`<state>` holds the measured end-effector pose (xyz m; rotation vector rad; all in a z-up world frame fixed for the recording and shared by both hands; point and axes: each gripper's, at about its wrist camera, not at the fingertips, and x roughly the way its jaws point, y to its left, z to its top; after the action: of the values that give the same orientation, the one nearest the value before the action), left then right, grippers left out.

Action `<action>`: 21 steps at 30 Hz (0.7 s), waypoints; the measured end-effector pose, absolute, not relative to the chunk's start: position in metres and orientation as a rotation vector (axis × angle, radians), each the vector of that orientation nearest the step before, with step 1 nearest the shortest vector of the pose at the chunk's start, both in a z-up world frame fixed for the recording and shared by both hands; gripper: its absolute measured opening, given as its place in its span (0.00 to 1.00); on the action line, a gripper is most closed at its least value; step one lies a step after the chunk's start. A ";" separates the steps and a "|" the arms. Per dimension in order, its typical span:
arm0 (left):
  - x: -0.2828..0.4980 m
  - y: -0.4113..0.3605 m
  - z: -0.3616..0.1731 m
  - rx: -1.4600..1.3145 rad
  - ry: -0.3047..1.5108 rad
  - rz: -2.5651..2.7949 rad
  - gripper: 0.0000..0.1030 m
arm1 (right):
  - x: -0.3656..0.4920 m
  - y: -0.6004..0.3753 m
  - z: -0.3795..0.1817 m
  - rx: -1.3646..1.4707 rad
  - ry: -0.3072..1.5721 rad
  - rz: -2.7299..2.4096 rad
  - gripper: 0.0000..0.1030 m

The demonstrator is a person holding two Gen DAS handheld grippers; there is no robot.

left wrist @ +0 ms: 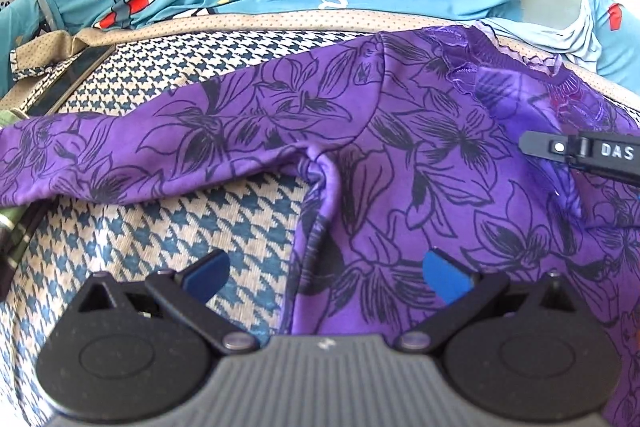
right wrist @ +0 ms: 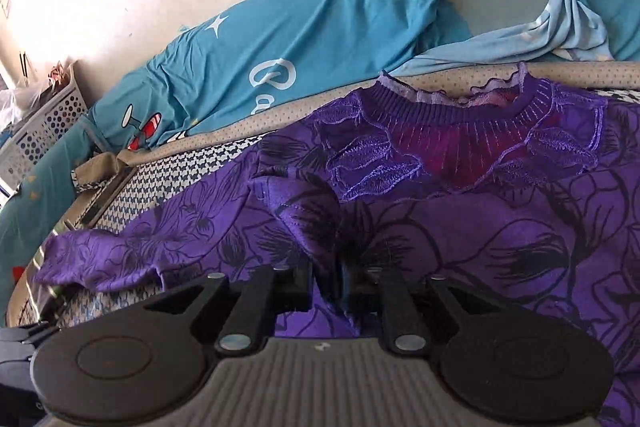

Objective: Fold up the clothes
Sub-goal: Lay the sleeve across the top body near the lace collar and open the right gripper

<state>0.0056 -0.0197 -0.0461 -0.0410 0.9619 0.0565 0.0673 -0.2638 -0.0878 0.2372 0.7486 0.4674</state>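
Purple floral top (left wrist: 420, 163) lies spread on the houndstooth bed cover (left wrist: 168, 227). My left claw (left wrist: 326, 273) hovers wide above its edge. Only my right view shows my right claw (right wrist: 326, 291) pinching a fold; the neckline (right wrist: 452, 107) lies beyond.

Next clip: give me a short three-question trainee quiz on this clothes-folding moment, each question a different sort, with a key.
1. True or false: the left gripper stands open, with nothing between its jaws.
2. The right gripper is pinching which item? A) the blue printed sheet B) the purple floral top C) the white perforated basket
3. Fill in: the top lies on a surface with a ______ pattern.

Key
1. True.
2. B: a fold of the top sits between its nearly closed jaws.
3. Houndstooth: the houndstooth cover shows under the sleeve.
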 end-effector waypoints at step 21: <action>0.011 -0.017 -0.047 -0.035 0.955 0.099 1.00 | 0.052 -0.244 -0.087 0.209 0.750 0.611 0.40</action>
<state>0.0109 -0.0172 -0.0466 -0.0350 0.9546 0.0993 0.0518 -0.2443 -0.0866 0.2093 0.7497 0.6113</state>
